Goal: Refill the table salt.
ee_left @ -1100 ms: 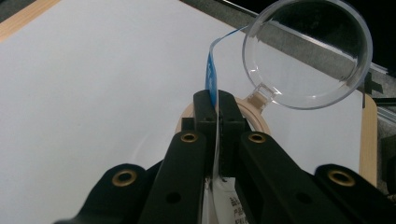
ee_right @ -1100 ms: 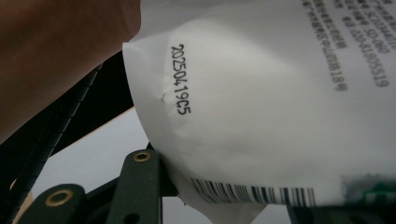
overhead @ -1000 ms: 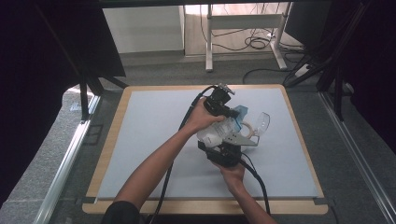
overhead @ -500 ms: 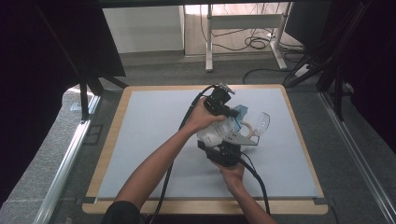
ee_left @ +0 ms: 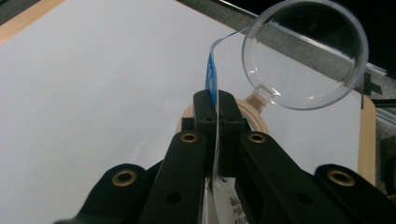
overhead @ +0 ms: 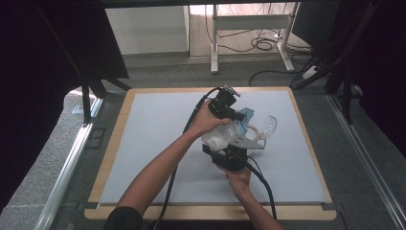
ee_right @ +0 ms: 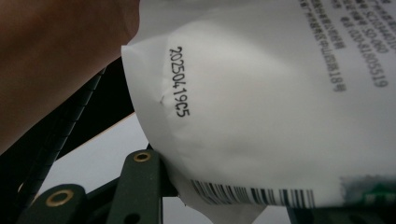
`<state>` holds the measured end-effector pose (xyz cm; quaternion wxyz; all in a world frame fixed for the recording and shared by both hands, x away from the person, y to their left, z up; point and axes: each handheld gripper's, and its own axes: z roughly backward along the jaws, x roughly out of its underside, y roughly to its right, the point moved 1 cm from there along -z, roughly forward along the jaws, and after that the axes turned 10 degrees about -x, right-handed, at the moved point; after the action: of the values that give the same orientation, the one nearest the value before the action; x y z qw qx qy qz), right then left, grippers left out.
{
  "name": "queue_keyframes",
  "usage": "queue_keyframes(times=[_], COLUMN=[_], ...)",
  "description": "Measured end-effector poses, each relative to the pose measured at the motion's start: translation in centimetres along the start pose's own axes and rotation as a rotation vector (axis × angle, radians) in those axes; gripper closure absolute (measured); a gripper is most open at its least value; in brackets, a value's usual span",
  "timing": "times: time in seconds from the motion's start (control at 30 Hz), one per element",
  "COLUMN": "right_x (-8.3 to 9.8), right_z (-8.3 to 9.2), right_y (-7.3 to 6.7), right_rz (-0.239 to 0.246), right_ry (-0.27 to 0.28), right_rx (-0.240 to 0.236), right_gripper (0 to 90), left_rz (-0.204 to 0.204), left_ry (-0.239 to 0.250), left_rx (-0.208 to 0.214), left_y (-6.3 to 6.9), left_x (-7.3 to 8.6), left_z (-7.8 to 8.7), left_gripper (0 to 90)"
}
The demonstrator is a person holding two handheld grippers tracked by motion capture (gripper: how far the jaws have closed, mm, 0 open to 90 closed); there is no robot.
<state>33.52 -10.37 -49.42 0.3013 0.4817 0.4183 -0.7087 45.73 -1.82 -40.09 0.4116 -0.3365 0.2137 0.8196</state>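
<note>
High view: near the middle of the frame, a little right, two hands hold black grippers together over a pale grey mat (overhead: 158, 143) with a light wooden border. The left gripper (overhead: 238, 116) sits above, the right gripper (overhead: 229, 154) below it, and between them hangs a white pouch (overhead: 221, 135), soft and puffy, with a blue top edge. Just right of the pouch a clear round glass (overhead: 269, 125) lies on its side on the mat, by a thin wooden ring (overhead: 257, 135).

In the left gripper view, the left gripper (ee_left: 216, 100) has its two flat black jaws pressed together at centre frame, pinching the pouch's thin blue strip (ee_left: 212, 77), which curls up and away as a glossy ribbon. Brass rivets dot the jaw arms. Upper right, the glass (ee_left: 306, 51) shows as a smooth transparent disc on a short stem, lying over the ring (ee_left: 254, 119).

In the right gripper view, the pouch (ee_right: 261, 116) bulges across most of the frame: matt white film, slightly creased, printed with a black date code, fine text at upper right and a barcode along the lower edge. One dark green-black jaw rises at lower left with the film resting against it; the jaws stand part open around the pouch's body, gripping it. A hand (ee_right: 56, 65) blurs the upper left.
</note>
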Motion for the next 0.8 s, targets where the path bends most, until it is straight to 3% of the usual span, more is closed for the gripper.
queue_keyframes(times=[0.8], right_x=[-0.15], right_z=[0.09], right_y=[-0.05], right_rz=[-0.026], right_ry=[0.016], right_rx=[0.002], right_gripper=[60.4], left_rz=[-0.014], left_ry=[-0.015], left_rx=[-0.011], left_y=[0.13], left_x=[-0.24], left_z=[-0.21], left_gripper=[89.9])
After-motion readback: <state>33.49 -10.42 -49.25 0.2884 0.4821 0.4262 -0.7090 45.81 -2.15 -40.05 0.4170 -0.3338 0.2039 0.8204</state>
